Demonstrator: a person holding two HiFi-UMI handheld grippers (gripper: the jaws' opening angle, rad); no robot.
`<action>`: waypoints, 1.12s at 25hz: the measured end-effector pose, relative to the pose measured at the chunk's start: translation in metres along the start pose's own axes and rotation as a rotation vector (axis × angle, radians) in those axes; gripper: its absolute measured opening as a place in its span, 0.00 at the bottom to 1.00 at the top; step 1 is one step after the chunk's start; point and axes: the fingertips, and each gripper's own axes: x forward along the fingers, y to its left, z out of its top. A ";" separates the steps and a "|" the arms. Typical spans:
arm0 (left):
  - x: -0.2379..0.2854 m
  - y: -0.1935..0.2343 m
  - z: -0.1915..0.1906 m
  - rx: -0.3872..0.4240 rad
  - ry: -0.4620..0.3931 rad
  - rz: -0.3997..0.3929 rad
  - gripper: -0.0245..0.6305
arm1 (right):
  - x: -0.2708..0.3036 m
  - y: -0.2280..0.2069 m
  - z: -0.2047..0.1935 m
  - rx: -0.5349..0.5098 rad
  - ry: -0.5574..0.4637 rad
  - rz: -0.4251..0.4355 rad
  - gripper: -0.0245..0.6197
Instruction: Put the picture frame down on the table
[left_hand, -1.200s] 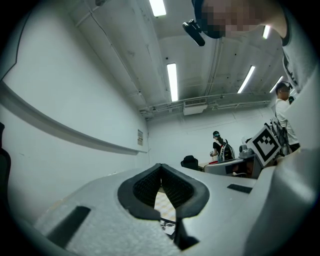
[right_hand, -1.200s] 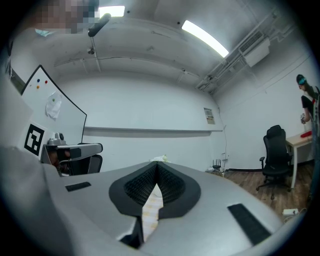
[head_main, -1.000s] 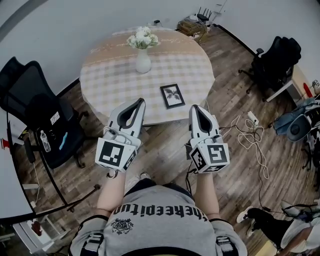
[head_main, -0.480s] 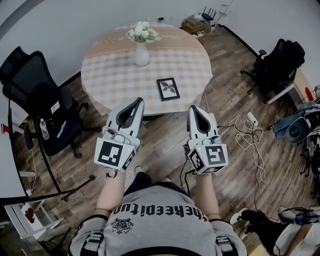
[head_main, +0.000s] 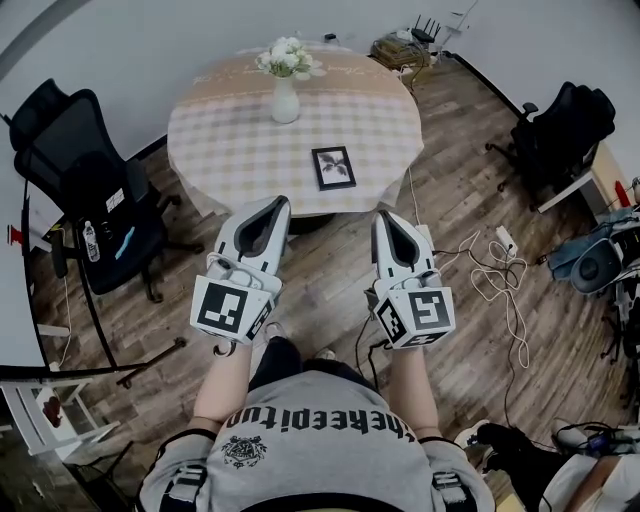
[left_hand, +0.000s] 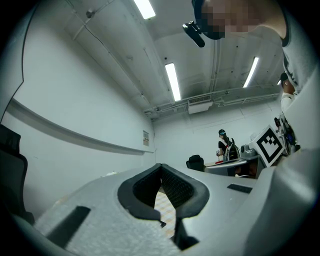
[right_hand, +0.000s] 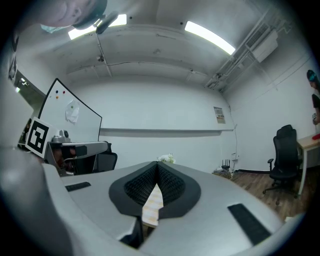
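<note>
Head view: picture frame (head_main: 333, 167) lying flat on round checked worktop (head_main: 230, 150), apart from flower vase (head_main: 285, 98); left tongs (head_main: 277, 203) and right tongs (head_main: 384, 217) held side by side, clear of the frame. Left gripper view: tongs clenched tip to tip, nothing between. Right gripper view: tongs likewise clenched, empty.

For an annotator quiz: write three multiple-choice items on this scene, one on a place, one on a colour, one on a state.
1. The picture frame lies: A) flat on the round table, apart from the vase; B) leaning against the vase; C) between the left gripper's jaws.
2. The flowers in the vase are: A) red; B) white; C) yellow.
3. The left gripper's jaws are: A) wide apart; B) shut on the frame; C) shut on nothing.
Answers: 1 A, it lies flat on the table, clear of the vase; 2 B, the blooms are white; 3 C, the tips touch with nothing between.
</note>
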 end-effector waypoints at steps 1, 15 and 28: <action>-0.002 -0.002 0.001 0.001 0.001 0.004 0.06 | -0.003 0.000 0.000 0.001 -0.001 0.004 0.05; -0.017 -0.029 0.010 0.019 -0.004 0.027 0.06 | -0.029 0.000 0.004 -0.015 -0.003 0.027 0.05; -0.020 -0.040 0.017 0.028 -0.012 0.031 0.06 | -0.042 -0.003 0.007 -0.013 -0.014 0.025 0.05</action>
